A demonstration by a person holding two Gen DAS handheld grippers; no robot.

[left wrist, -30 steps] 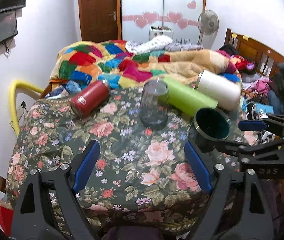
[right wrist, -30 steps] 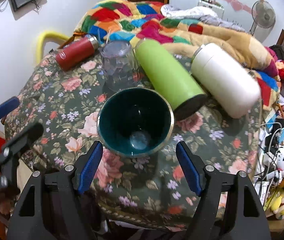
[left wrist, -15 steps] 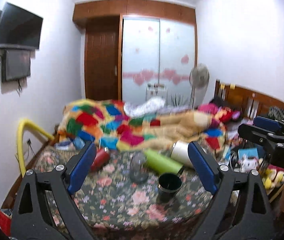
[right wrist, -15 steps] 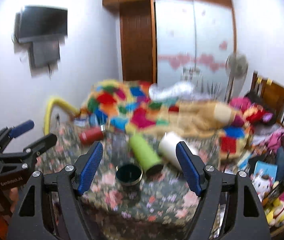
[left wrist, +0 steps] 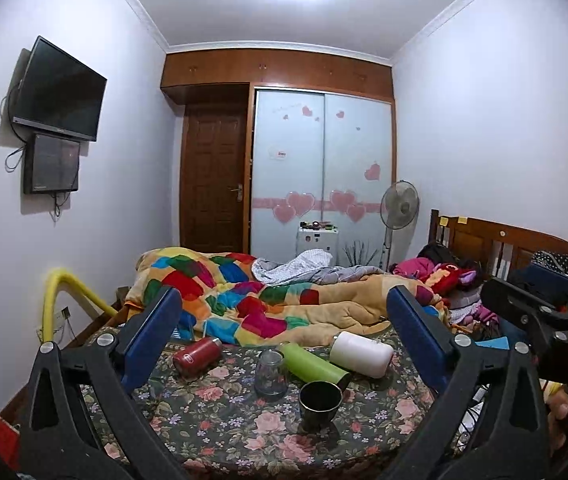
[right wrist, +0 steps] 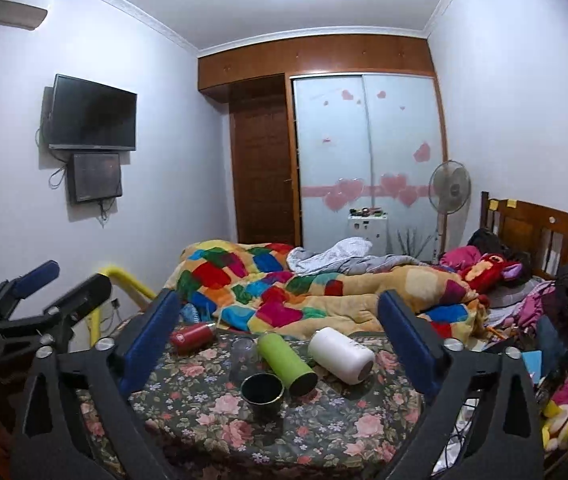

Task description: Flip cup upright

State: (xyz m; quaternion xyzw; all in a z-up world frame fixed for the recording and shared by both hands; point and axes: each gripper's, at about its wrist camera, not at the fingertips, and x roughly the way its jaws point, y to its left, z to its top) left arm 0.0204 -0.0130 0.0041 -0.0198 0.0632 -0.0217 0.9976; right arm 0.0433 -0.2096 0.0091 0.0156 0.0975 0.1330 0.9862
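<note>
Dark cup stands upright on floral table — both grippers' fingers apart, well clear above.

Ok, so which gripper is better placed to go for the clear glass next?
Probably the left gripper. The clear glass sits about centred between its open fingers, while in the right view it lies left of the right gripper, behind the dark cup.

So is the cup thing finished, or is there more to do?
It looks finished. The dark green cup stands upright, mouth up, on the floral tablecloth. Nothing is in hand: the left gripper and right gripper are both open and held back from the table. Nothing seems left; the bottles beside it lie on their sides.
</note>
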